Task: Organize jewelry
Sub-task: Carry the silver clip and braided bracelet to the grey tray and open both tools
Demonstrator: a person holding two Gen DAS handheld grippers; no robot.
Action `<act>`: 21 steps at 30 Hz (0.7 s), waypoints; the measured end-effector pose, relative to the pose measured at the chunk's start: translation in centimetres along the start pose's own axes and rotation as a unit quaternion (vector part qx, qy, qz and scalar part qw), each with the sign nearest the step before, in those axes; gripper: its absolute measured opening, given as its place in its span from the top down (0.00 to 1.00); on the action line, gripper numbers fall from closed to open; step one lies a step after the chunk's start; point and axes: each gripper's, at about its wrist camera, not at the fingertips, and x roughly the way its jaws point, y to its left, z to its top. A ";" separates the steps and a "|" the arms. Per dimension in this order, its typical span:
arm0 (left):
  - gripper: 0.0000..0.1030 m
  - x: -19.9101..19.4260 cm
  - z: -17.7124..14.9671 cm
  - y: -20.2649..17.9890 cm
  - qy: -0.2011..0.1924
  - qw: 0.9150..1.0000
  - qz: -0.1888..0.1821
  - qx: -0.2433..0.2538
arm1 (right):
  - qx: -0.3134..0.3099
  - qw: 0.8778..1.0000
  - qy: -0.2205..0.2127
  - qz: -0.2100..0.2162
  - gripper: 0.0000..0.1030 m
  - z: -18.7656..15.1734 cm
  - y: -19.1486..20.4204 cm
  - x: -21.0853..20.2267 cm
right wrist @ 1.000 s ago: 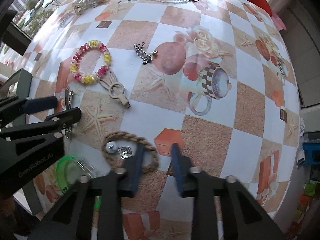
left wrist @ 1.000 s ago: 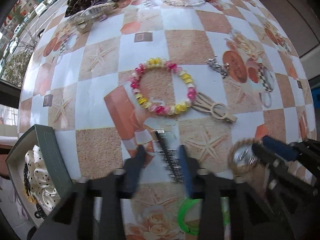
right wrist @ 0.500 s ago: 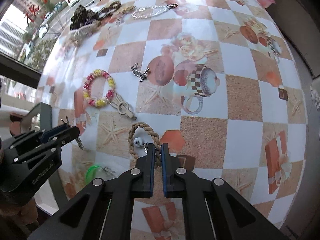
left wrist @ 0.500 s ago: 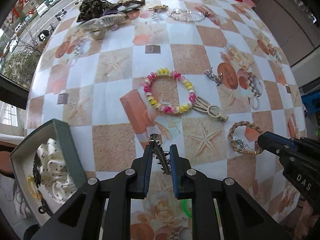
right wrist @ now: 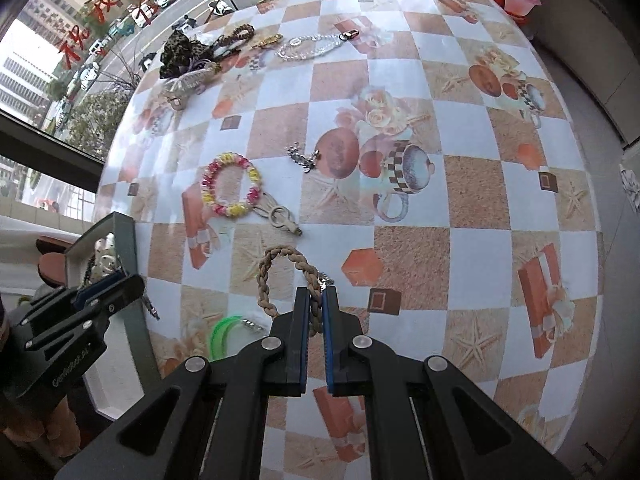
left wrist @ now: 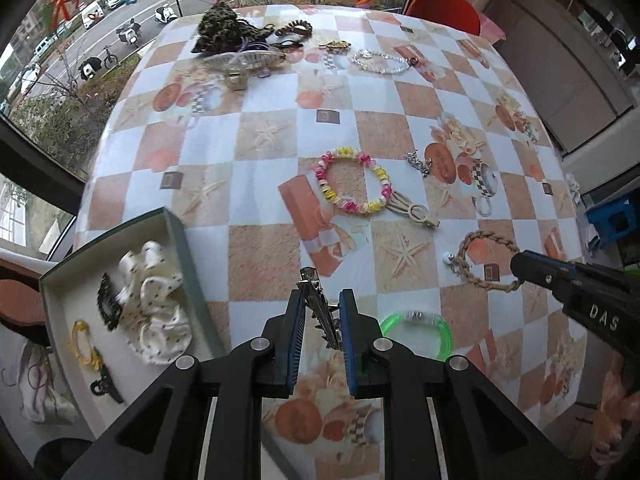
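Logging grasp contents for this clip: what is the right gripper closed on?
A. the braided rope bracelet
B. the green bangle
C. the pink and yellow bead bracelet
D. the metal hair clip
A. In the right wrist view the right gripper is shut on the braided rope bracelet, whose loop extends forward from between the fingers; the metal hair clip sits in the left gripper.

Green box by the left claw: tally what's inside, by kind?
In the green box:
Polka-dot scrunchie: 1
Black claw clips: 2
Yellow hair tie: 1
Total: 4
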 end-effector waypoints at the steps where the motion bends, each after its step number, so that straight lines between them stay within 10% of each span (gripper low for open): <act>1: 0.79 -0.3 -0.2 0.3 -0.002 1.000 -0.001 -0.002 | 0.000 1.000 -0.001 0.000 0.94 -0.1 0.2 -0.2; 21: 0.79 -4.6 -7.0 10.6 -0.011 0.996 0.018 -0.091 | -0.086 0.995 0.017 0.048 0.94 -1.1 12.0 -0.4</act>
